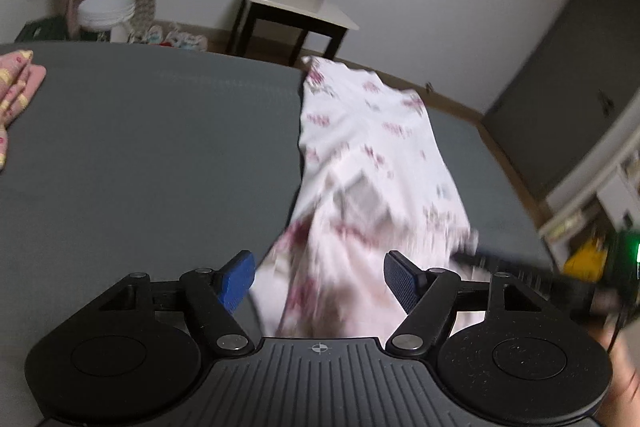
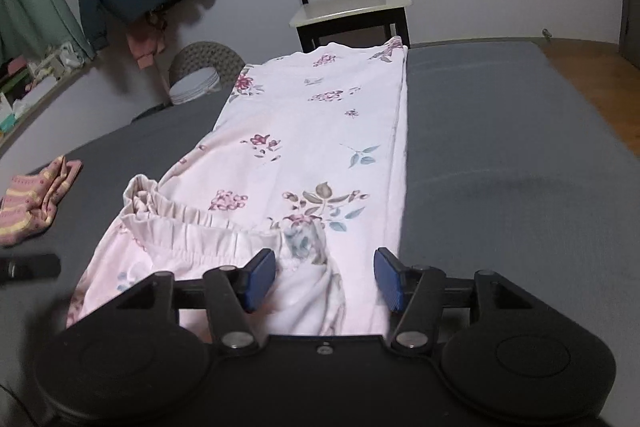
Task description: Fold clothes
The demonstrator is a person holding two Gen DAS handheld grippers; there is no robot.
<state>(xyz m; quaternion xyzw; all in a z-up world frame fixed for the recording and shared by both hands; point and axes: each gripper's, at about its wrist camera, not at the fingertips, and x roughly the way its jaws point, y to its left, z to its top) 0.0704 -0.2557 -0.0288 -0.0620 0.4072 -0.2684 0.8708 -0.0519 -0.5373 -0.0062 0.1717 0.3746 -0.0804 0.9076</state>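
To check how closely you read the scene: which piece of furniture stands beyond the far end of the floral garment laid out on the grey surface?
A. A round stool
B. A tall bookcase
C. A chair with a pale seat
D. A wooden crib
C: in the right wrist view, a dark-framed chair with a pale seat stands just past the far end of the floral garment on the grey surface.

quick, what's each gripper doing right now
left gripper: open, holding nothing, over the floral garment.
right gripper: open, holding nothing, at its waistband end.
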